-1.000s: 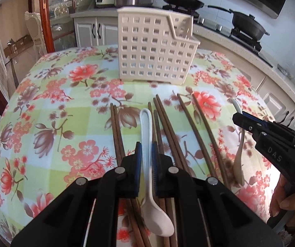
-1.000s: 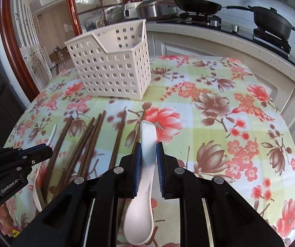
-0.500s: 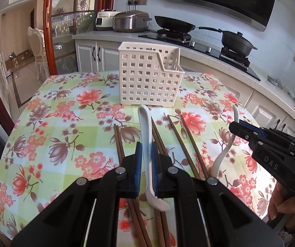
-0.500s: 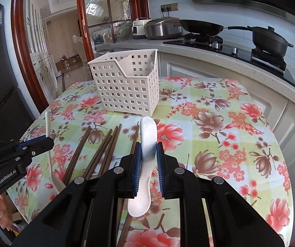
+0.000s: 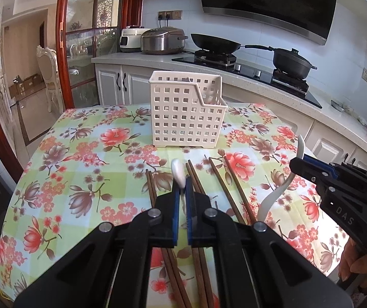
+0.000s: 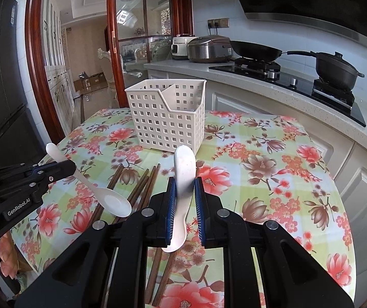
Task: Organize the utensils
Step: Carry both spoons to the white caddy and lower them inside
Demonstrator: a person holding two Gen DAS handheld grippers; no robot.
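White spoons are being gripped, one in each gripper: left gripper (image 5: 182,200) on one spoon (image 5: 178,177), right gripper (image 6: 185,200) on the other (image 6: 183,179). Both are being held above the chopsticks (image 5: 232,187), handles pointing far toward the basket (image 5: 186,118), roughly equally near.
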